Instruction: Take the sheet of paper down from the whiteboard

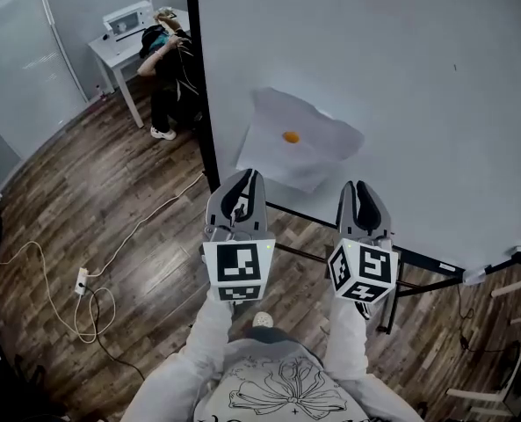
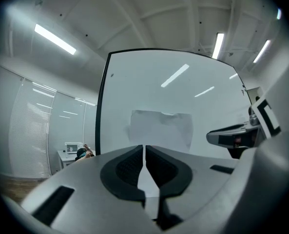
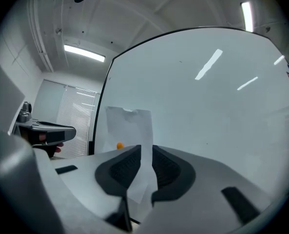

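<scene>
Head view. Shows the sheet of paper (image 1: 308, 152) on the whiteboard (image 1: 374, 51), pinned by an orange magnet (image 1: 291, 136), with the lower half bowing out toward the left tongs (image 1: 247, 176) and right tongs (image 1: 358, 185).

Left gripper view. Finds the left tongs (image 2: 144, 147) clamped tight on what looks like a white sliver of the sheet's lower edge.

Right gripper view. Finds the right tongs (image 3: 145, 147) partly apart, with the sheet between the pads, unpinched.

Looks light, thin and limp, likely to tear at the magnet. Best taken by the lower edge near both corners and drawn off evenly.
</scene>
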Demonstrator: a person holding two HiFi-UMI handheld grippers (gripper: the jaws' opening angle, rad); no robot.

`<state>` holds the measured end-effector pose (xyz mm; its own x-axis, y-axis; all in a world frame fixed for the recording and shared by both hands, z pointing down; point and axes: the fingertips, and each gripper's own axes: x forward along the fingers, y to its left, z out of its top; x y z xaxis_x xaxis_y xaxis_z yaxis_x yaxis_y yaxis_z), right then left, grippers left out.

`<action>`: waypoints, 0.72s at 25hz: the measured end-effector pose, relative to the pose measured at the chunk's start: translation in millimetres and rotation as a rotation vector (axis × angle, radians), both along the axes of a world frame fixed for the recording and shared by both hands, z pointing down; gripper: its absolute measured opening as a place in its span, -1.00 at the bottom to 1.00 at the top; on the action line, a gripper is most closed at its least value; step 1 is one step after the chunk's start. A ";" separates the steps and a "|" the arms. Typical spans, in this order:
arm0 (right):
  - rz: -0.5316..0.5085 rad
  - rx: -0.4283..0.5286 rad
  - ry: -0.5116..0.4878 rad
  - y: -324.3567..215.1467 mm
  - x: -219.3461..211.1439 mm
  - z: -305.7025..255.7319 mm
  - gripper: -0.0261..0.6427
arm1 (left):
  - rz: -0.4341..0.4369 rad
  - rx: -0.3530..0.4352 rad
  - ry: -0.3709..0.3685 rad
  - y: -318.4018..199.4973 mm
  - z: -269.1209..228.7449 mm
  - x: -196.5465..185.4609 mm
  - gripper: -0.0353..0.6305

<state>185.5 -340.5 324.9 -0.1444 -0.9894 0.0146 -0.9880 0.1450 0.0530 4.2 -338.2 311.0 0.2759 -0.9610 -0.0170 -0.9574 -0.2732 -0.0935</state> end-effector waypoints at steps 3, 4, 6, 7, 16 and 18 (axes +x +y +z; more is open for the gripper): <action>-0.016 -0.005 0.004 -19.4 5.5 2.8 -0.71 | -0.005 -0.004 -0.001 -16.9 2.5 8.2 -0.84; -0.023 -0.007 0.007 -24.6 6.3 4.0 -0.70 | -0.006 -0.008 0.000 -21.7 4.3 10.1 -0.84; -0.036 -0.010 0.012 -33.7 8.4 6.3 -0.67 | -0.009 -0.019 0.001 -30.6 8.6 14.3 -0.84; -0.040 -0.010 0.014 -37.9 9.7 7.1 -0.66 | -0.009 -0.022 -0.001 -35.2 10.6 16.7 -0.84; -0.082 -0.007 0.021 -63.5 1.9 5.1 -0.60 | 0.045 -0.045 -0.035 -65.5 17.4 36.4 -0.77; -0.078 -0.006 0.025 -67.8 0.6 3.9 -0.59 | 0.065 -0.053 -0.040 -71.5 18.6 41.5 -0.66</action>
<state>186.1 -408.3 328.8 -0.2208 -0.9750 0.0250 -0.9720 0.2220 0.0769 45.6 -409.7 329.7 0.3374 -0.9403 0.0454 -0.9332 -0.3404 -0.1150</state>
